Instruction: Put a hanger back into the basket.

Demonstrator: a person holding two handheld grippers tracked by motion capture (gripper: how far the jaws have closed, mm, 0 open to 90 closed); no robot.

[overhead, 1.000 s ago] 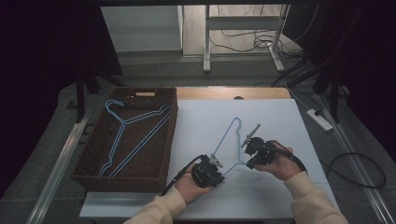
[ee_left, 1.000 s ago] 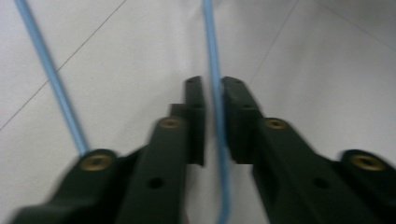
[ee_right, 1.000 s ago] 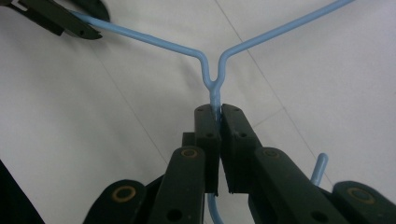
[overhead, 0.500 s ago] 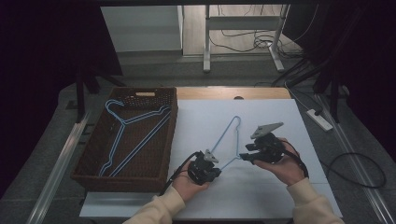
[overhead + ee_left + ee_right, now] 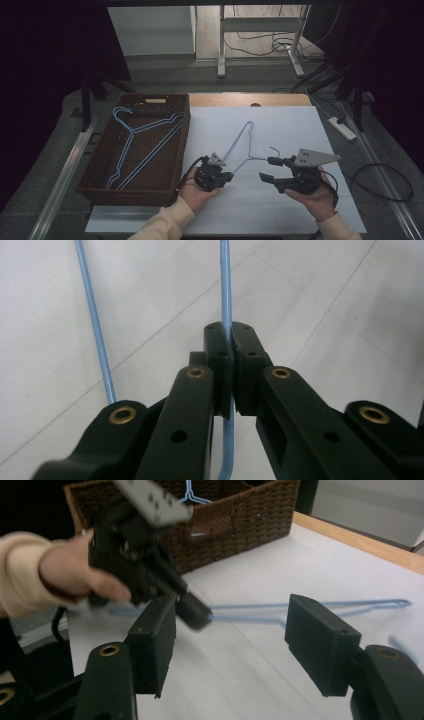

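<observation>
Blue wire hanger point(image 5: 243, 145), flat on table, long axis slanting toward basket point(image 5: 100, 172): left gripper point(image 5: 226, 176) clamped on wire; right gripper point(image 5: 267, 169) just opened, empty, beside the hook.

1. Left tool point(image 5: 227, 176): black body, small grey three-cornered plate on top, black cable.
2. Right tool point(image 5: 266, 169): black, larger grey plate with holes.
3. Jaw links: brass-coloured rivets.
4. Sleeves point(image 5: 165, 222): cream, cuffed.

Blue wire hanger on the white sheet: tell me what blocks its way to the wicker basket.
Nothing visible does. The blue wire hanger, clamped by the left hand-held gripper, has bare sheet up to the wicker basket, whose near wall it must clear.
</observation>
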